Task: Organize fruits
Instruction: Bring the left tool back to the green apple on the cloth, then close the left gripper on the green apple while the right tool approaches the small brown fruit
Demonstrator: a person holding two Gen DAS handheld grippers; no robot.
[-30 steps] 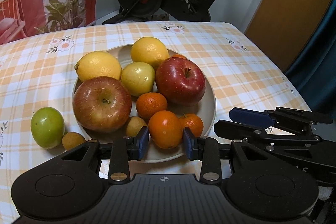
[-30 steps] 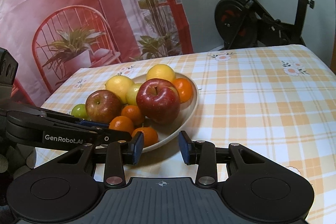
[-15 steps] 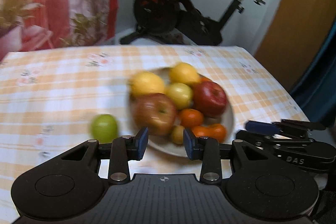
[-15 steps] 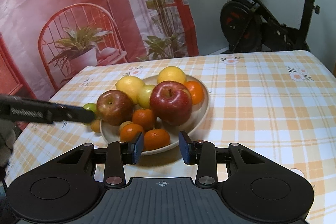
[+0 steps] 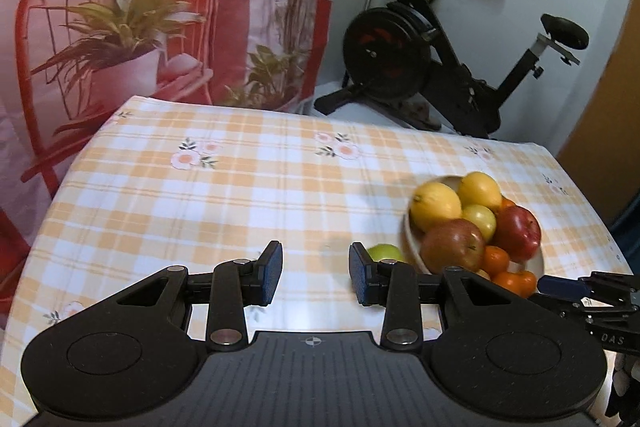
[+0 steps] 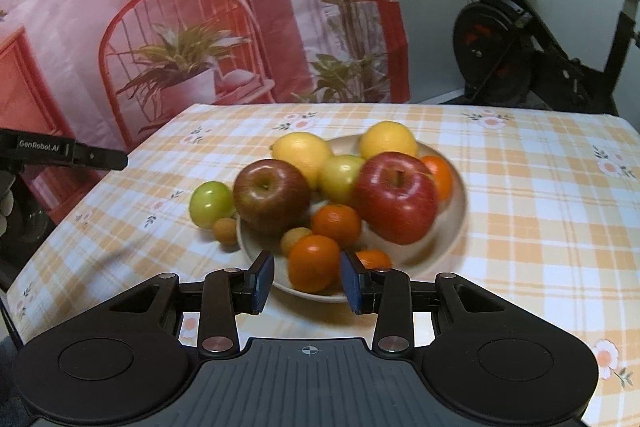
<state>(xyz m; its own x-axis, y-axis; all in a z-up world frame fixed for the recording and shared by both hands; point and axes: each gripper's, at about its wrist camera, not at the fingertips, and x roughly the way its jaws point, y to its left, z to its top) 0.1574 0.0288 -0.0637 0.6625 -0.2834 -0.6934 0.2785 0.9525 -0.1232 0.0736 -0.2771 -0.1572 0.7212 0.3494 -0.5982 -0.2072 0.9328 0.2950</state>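
Left wrist: bare tablecloth (image 5: pixel 224 203), apparently unobstructed.

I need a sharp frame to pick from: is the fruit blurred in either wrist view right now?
Right wrist view: red apple and plate rim smeared by motion; green fruit fairly sharp. Left wrist view: plate fruit mildly soft, tablecloth clear.

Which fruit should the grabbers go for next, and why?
Probably the left gripper should ease right toward the green fruit. It and a small brown fruit lie on the tablecloth beside the plate, and the open jaws hold nothing.
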